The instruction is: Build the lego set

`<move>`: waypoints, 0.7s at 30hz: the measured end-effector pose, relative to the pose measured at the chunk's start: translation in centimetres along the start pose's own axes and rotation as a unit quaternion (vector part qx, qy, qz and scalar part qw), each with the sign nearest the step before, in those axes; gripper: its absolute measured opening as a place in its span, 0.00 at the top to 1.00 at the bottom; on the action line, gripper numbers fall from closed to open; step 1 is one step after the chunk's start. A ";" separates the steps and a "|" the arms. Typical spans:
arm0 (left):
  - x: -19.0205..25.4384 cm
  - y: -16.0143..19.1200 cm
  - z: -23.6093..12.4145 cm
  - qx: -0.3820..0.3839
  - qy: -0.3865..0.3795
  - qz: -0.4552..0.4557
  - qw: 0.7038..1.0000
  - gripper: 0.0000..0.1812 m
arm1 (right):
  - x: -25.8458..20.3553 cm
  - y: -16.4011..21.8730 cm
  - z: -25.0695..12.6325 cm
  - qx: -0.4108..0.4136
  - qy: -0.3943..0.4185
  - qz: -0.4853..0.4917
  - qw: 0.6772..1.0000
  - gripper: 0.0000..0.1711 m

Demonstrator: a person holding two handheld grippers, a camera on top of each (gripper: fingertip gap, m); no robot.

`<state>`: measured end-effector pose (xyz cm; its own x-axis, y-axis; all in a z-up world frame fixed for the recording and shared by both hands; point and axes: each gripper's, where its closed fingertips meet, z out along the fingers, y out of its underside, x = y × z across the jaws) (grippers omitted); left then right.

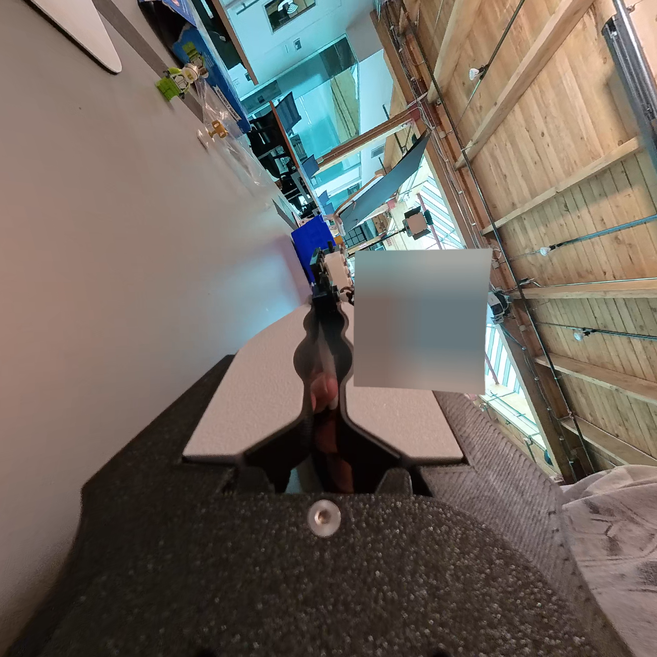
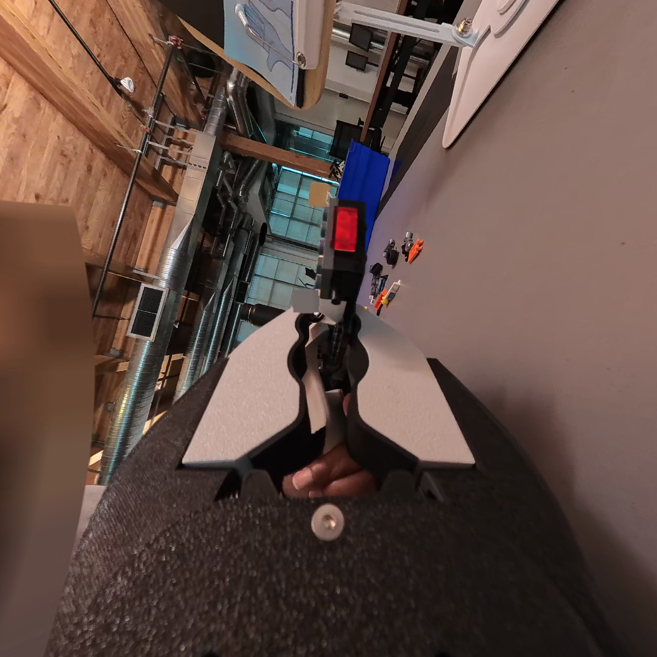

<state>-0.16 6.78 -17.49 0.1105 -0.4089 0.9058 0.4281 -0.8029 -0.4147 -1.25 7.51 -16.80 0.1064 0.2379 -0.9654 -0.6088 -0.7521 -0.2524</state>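
Both views are rolled sideways. In the left wrist view my left gripper [image 1: 324, 308] is shut on a small lego assembly [image 1: 329, 273] of black bricks with a white part, held up off the grey table [image 1: 124, 249]. In the right wrist view my right gripper [image 2: 329, 318] is shut on a black and grey lego assembly [image 2: 343, 256] with a clear red tile [image 2: 344, 230] on its face, held above the table [image 2: 515, 266]. I cannot tell whether both hold the same assembly. Several loose lego pieces [image 2: 391, 273], one of them orange [image 2: 415, 250], lie on the table beyond it.
A lime-green minifigure [image 1: 179, 78], a gold piece [image 1: 217, 129], a clear plastic bag [image 1: 231, 149] and a blue box [image 1: 209, 67] lie at the table's far side. A blue bin [image 2: 362, 177] stands farther off and shows in the left wrist view too [image 1: 309, 241]. A white stand base [image 2: 476, 71] rests on the table. Both grippers' tips are close together, under 4 cm apart. From either gripper's tips it is about 30 cm to the lime-green minifigure [image 1: 179, 78].
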 end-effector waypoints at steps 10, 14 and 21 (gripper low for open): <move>0.4 -0.3 0.0 0.009 0.026 -0.028 0.999 0.95 | -0.8 -0.2 -0.1 0.005 -0.037 0.013 0.999 0.87; 0.4 -0.6 -0.2 0.015 0.038 -0.051 0.998 0.95 | -1.8 -0.5 0.0 0.008 -0.065 0.020 0.998 0.74; 1.4 -0.4 -0.1 0.008 0.060 -0.023 0.998 0.95 | -1.6 -1.1 -0.7 0.011 -0.053 -0.018 0.998 0.80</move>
<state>-0.30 6.53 -16.07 -0.0170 -0.4210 0.9069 0.4440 -0.8159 -0.3705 -0.19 7.58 -15.04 0.0455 0.3300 -0.9429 -0.6234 -0.7281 -0.2850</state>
